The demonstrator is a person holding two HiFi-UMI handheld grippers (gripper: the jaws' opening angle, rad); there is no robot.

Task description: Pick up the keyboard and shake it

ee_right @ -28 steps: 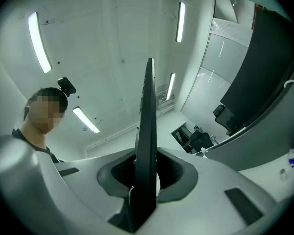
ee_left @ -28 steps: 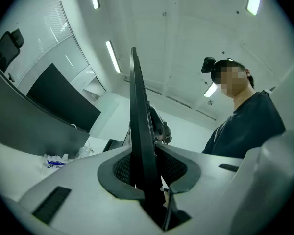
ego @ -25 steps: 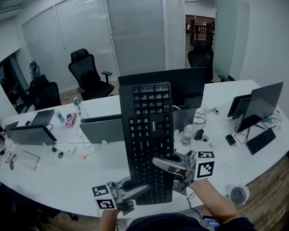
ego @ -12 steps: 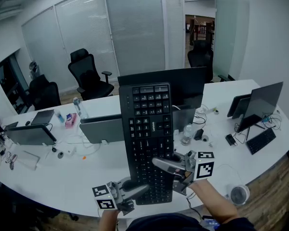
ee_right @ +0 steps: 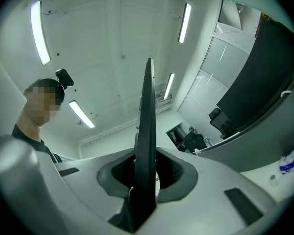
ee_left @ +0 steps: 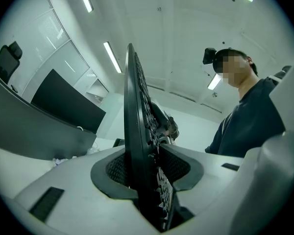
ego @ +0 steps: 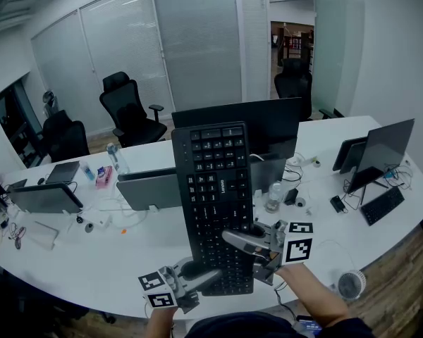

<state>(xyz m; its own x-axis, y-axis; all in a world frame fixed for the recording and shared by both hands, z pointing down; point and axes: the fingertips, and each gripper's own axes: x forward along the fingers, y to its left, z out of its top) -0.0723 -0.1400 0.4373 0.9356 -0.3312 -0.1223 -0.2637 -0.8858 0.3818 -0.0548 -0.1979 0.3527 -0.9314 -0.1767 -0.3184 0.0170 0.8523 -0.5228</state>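
My left gripper [ego: 199, 278] has its jaws opening, with the lower edge of the black keyboard [ego: 215, 196] standing between them, seemingly only loosely held. My right gripper [ego: 238, 243] is pinched tight on that same lower end, so I judge it carries the board, which is upright above the white desk [ego: 127, 241]. Before shaking I'd close the left firmly, keep strokes short, and stay clear of the monitor [ego: 271, 122] behind.

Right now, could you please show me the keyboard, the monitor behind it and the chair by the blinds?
keyboard [ego: 215, 189]: head view, key field.
monitor [ego: 276, 124]: head view, right half.
chair [ego: 121, 103]: head view, backrest.
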